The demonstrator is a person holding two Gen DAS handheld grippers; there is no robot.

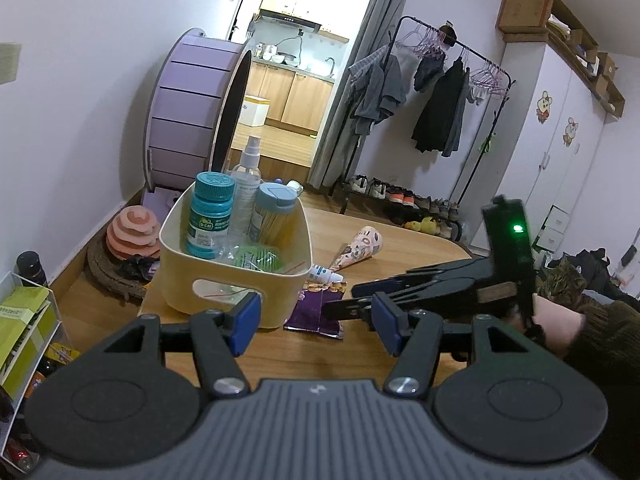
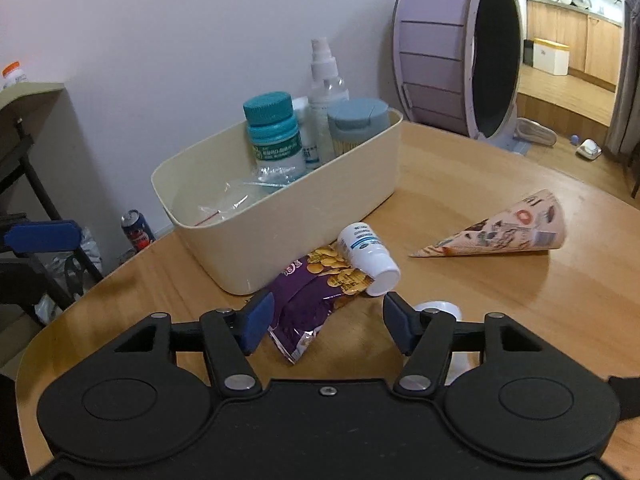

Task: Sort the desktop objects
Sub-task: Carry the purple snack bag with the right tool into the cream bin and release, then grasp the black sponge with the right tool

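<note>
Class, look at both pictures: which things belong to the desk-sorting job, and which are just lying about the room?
Part of the job:
cream bin
purple snack packet
small white bottle
paper cone
teal-capped bottle
spray bottle

Just lying about:
purple wheel
clothes rack
shoes
drink can
cat

Blk grippers (image 2: 328, 326), blue pads (image 1: 245, 322), silver screws; dk knit sleeve (image 1: 612, 332).

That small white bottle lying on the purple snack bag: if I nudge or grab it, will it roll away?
Probably. The white bottle lies on its side, round-bodied, half on the crinkly purple snack bag, so a nudge likely rolls it. Its smooth plastic may slip between the pads. It looks small and light; the right claw stands open short of it.
</note>
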